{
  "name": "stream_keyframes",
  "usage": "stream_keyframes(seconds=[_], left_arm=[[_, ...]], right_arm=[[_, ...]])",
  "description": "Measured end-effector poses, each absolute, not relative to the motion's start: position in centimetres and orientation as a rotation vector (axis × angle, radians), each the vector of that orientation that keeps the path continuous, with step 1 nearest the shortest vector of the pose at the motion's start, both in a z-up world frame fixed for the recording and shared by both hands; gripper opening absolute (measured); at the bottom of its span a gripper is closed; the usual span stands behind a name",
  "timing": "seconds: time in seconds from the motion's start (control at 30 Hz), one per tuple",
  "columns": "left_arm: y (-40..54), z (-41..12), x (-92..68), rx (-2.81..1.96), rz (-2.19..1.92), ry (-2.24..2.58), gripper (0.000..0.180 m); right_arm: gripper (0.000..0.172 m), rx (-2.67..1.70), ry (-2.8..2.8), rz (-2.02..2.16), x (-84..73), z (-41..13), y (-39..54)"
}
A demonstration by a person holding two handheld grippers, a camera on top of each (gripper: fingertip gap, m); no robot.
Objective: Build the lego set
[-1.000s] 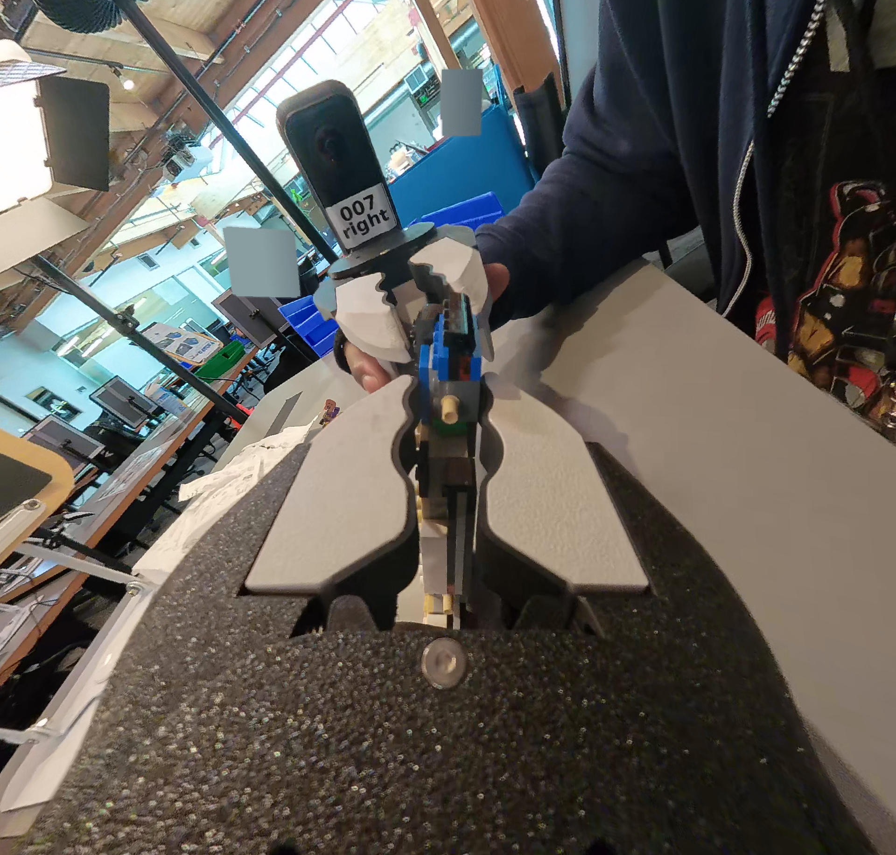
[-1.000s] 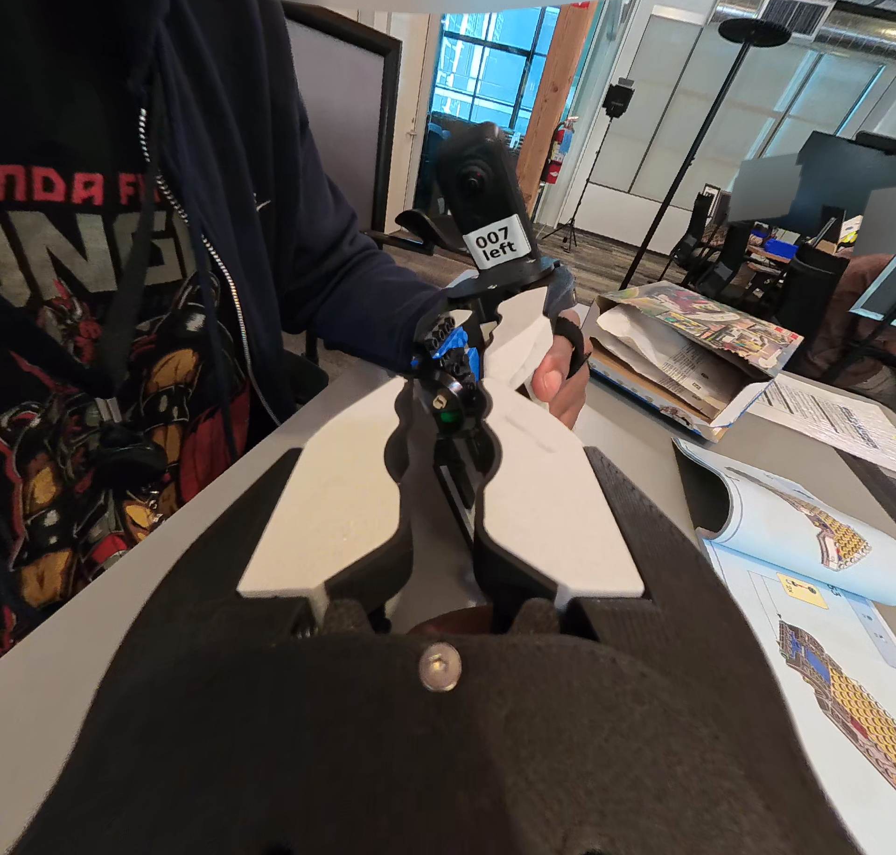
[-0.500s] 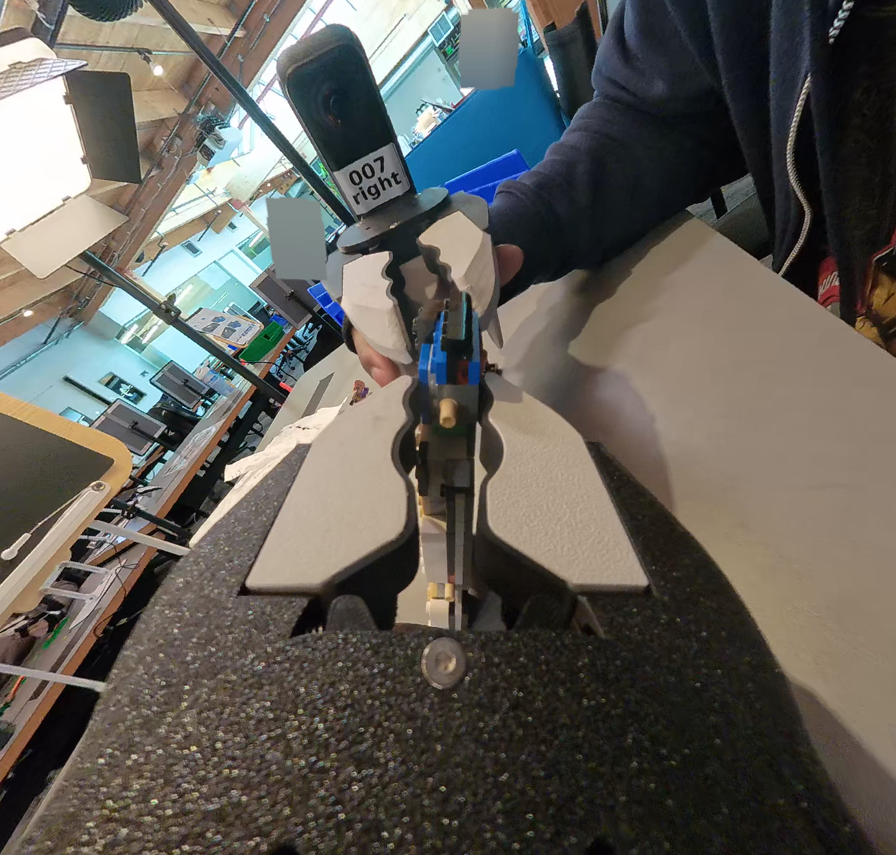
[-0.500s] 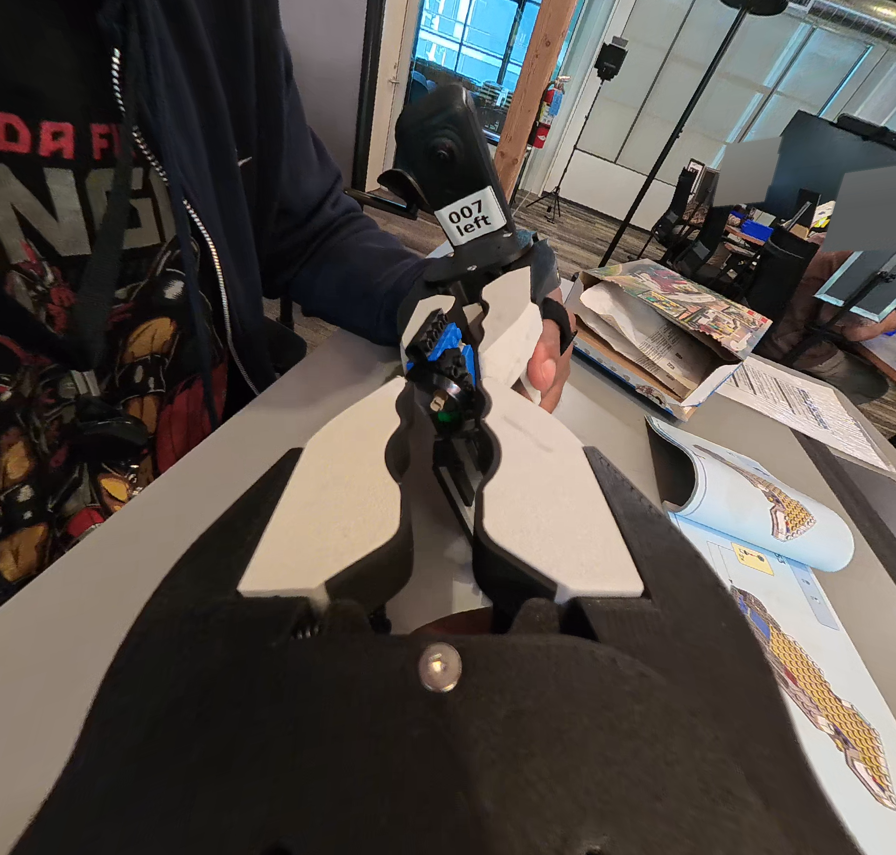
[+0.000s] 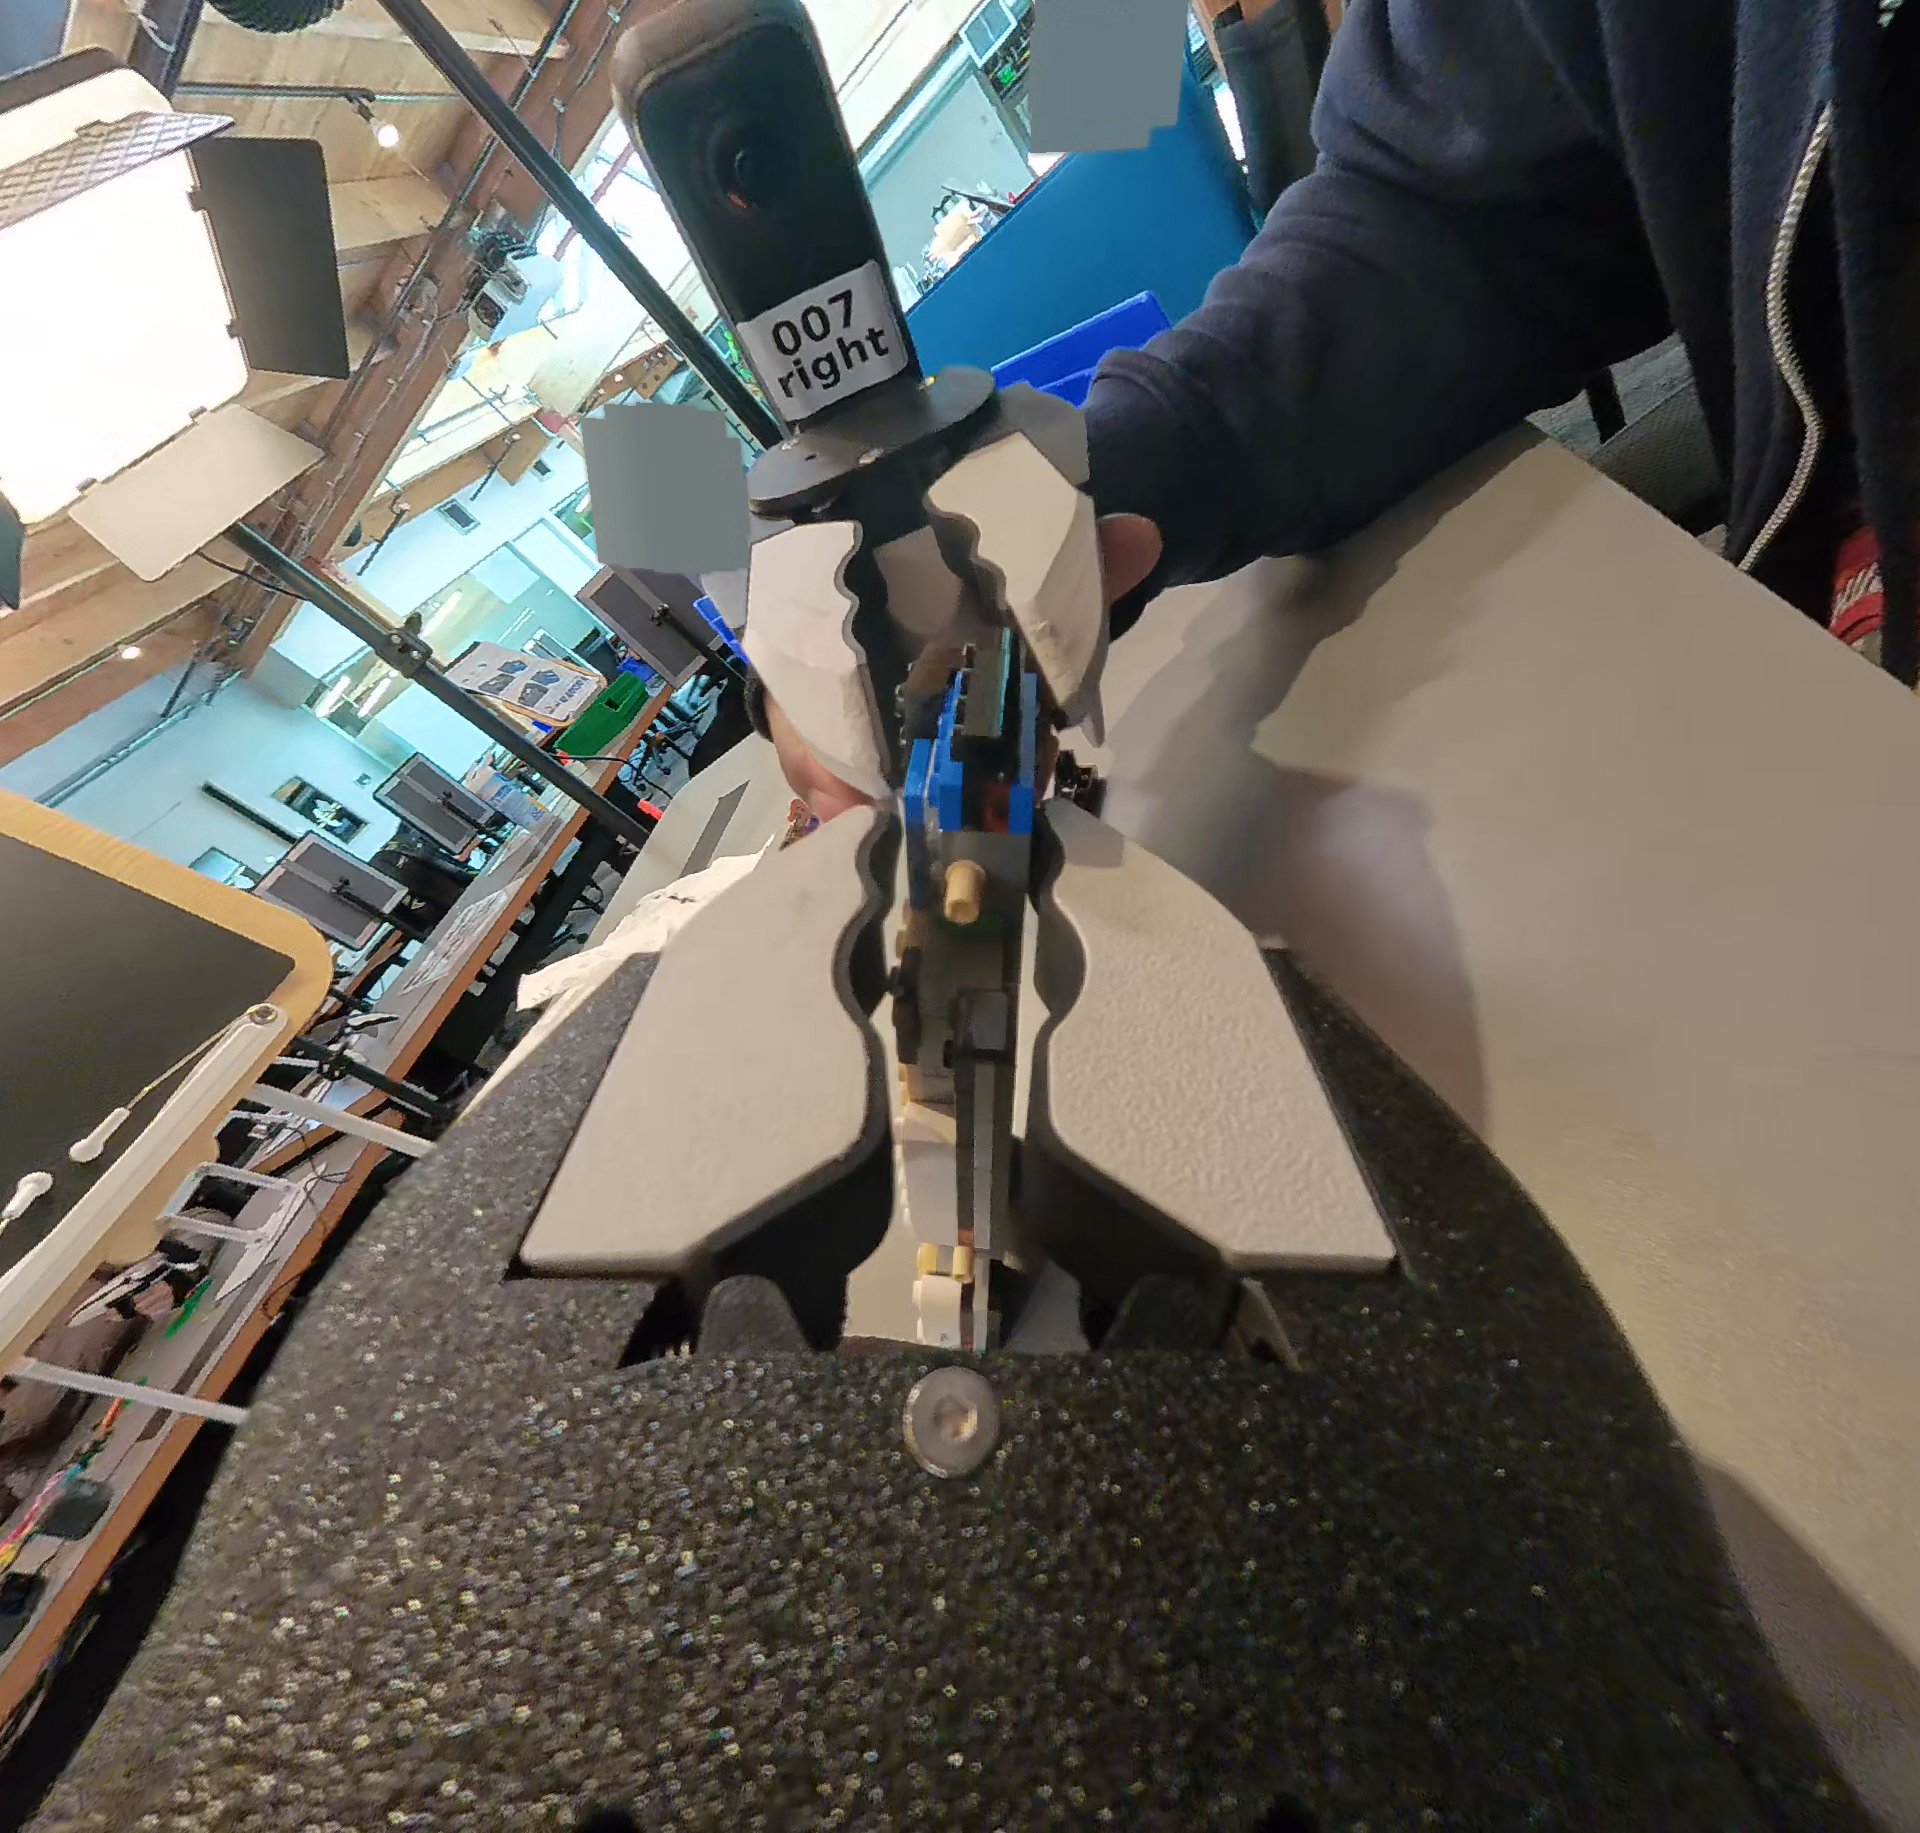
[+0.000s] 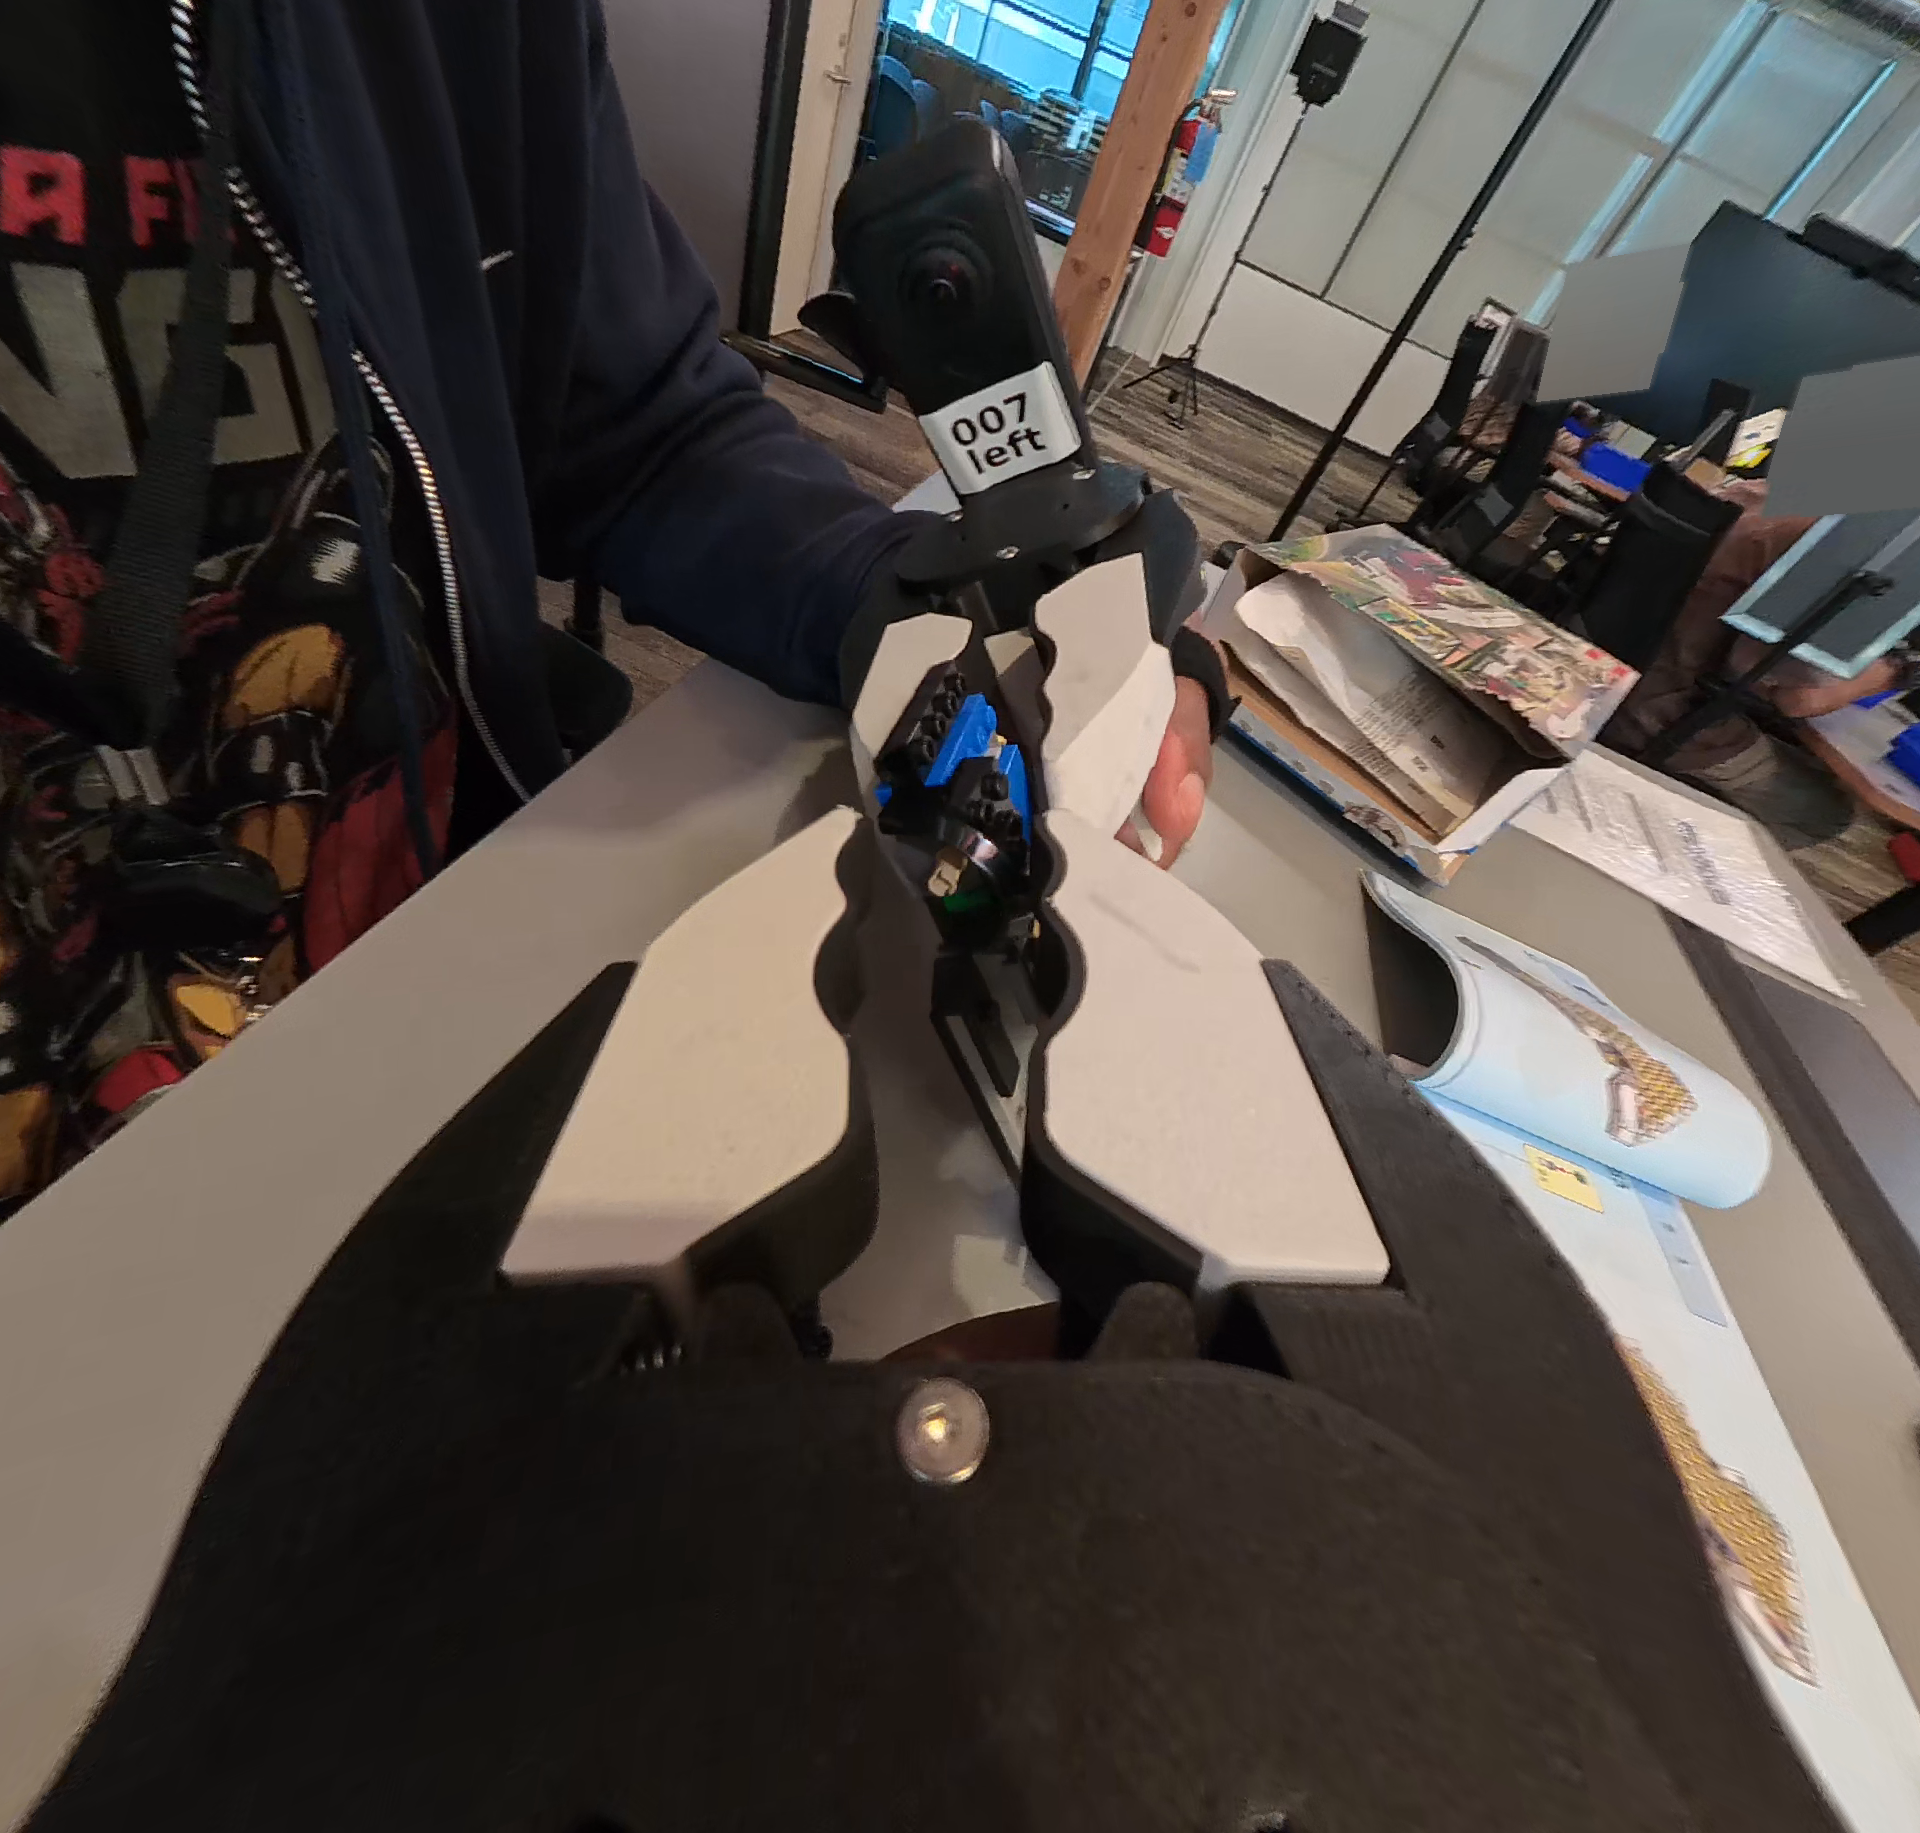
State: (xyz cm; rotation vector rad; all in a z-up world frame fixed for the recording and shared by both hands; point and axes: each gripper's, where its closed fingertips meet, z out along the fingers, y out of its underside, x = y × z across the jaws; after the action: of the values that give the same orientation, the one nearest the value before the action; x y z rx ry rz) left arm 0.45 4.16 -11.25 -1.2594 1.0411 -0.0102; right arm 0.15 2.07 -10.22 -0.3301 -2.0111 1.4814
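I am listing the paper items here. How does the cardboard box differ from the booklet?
The cardboard box is torn open with sheets inside; the booklet lies open, one page curled over. The box is farther from the camera, the booklet nearer. Both rest on the grey table.

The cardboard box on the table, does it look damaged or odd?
Yes. The cardboard box beside the open booklet has a ragged, torn-open flap, with papers sticking out of its open end.
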Motion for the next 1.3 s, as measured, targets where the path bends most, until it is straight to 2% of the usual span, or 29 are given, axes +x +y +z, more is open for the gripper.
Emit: stream_keyframes(seconds=[0.27, 0.43, 0.5, 0.9, 1.3], left_arm=[[5.0, -10.8, -0.2, -1.267, 0.1, 0.988, 0.035], [5.3, -11.2, -0.3, -1.28, 0.167, 1.002, 0.032], [5.2, -11.3, -0.3, -1.279, 0.186, 1.017, 0.025], [5.4, -11.5, -0.5, -1.295, 0.211, 1.023, 0.023], [5.2, -11.3, -0.7, -1.295, 0.199, 1.018, 0.023]], right_arm=[[0.026, -0.355, -1.987, 1.453, -0.1, -10.3, 2.6], [0.027, -0.371, -1.994, 1.45, -0.2, -10.5, 2.9], [0.027, -0.373, -1.983, 1.444, -0.3, -10.5, 3.0], [0.031, -0.322, -1.947, 1.297, -0.7, -10.5, 3.4], [0.026, -0.295, -1.951, 1.222, -0.6, -10.3, 3.3]])
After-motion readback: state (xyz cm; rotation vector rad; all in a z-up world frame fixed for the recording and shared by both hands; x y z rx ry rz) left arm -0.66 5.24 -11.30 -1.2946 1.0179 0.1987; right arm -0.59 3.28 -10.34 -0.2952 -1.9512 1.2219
